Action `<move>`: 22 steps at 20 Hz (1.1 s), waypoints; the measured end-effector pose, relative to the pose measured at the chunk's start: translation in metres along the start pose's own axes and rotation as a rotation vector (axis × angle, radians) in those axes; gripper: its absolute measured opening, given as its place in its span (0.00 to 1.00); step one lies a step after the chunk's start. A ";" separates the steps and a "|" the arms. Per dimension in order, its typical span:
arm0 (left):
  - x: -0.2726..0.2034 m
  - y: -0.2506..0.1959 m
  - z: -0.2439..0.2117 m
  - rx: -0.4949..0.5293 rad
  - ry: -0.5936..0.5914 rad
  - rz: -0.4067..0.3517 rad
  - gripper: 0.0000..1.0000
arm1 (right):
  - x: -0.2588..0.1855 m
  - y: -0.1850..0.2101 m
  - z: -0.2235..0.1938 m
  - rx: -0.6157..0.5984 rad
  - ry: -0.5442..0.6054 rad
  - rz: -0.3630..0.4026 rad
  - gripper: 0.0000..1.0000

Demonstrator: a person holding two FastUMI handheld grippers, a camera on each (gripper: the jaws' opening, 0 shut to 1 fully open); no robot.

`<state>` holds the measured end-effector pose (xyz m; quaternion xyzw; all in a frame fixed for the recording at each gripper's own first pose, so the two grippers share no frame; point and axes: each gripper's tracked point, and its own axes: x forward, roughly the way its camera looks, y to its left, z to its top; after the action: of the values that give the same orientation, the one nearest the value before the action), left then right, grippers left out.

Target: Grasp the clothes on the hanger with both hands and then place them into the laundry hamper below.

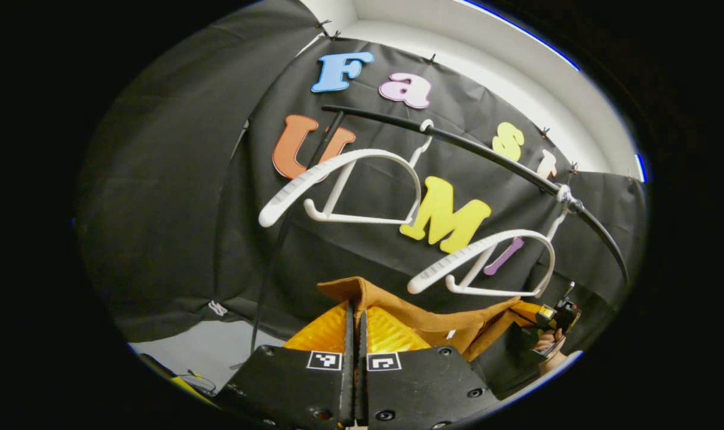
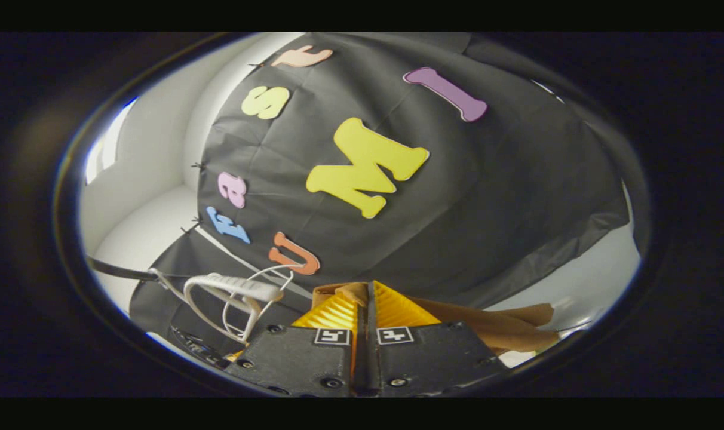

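Note:
A brown garment [image 1: 433, 319] stretches between both grippers, below two bare white hangers [image 1: 338, 179] [image 1: 487, 257] that hang on a black rail [image 1: 487, 152]. In the left gripper view my left gripper [image 1: 355, 310] is shut on one folded edge of the cloth. Farther right in that view, the right gripper [image 1: 556, 316] and the hand holding it [image 1: 547, 349] grip the other end. In the right gripper view my right gripper [image 2: 369, 292] is shut on the brown garment [image 2: 487, 325], which trails off to the right. A white hanger [image 2: 230, 289] hangs at lower left there.
The booth's black cloth wall [image 1: 177, 197] stands behind the rail, with white wall [image 1: 517, 71] above it. A thin black pole [image 1: 266, 280] runs down from the rail's left end. A pale floor patch [image 1: 201, 352] lies at lower left.

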<state>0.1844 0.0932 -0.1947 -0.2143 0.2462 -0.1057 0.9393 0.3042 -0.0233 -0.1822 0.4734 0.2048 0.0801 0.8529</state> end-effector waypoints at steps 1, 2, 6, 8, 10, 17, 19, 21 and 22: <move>-0.015 -0.007 0.005 0.004 0.000 -0.012 0.01 | -0.003 0.003 -0.003 -0.013 0.003 0.003 0.02; -0.018 -0.013 0.005 0.015 -0.002 -0.021 0.01 | -0.005 0.007 -0.008 -0.027 0.005 0.004 0.04; -0.038 -0.035 -0.001 0.070 -0.008 -0.051 0.01 | -0.030 0.032 -0.037 -0.100 0.028 0.029 0.02; -0.049 -0.045 -0.001 0.087 -0.018 -0.060 0.01 | -0.040 0.043 -0.054 -0.160 0.041 0.041 0.04; -0.060 -0.058 0.000 0.087 -0.033 -0.079 0.00 | -0.049 0.058 -0.068 -0.198 0.059 0.064 0.02; -0.082 -0.108 0.002 0.149 -0.066 -0.176 0.00 | -0.089 0.114 -0.106 -0.301 0.086 0.159 0.02; -0.092 -0.125 0.001 0.164 -0.070 -0.212 0.00 | -0.094 0.131 -0.119 -0.311 0.104 0.203 0.02; -0.097 -0.149 -0.003 0.163 -0.058 -0.259 0.00 | -0.099 0.146 -0.130 -0.332 0.117 0.228 0.04; -0.097 -0.160 -0.007 0.167 -0.050 -0.286 0.00 | -0.099 0.149 -0.135 -0.351 0.114 0.236 0.02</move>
<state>0.0825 -0.0217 -0.0866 -0.1711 0.1801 -0.2532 0.9350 0.1660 0.1285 -0.0930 0.3331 0.1786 0.2405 0.8940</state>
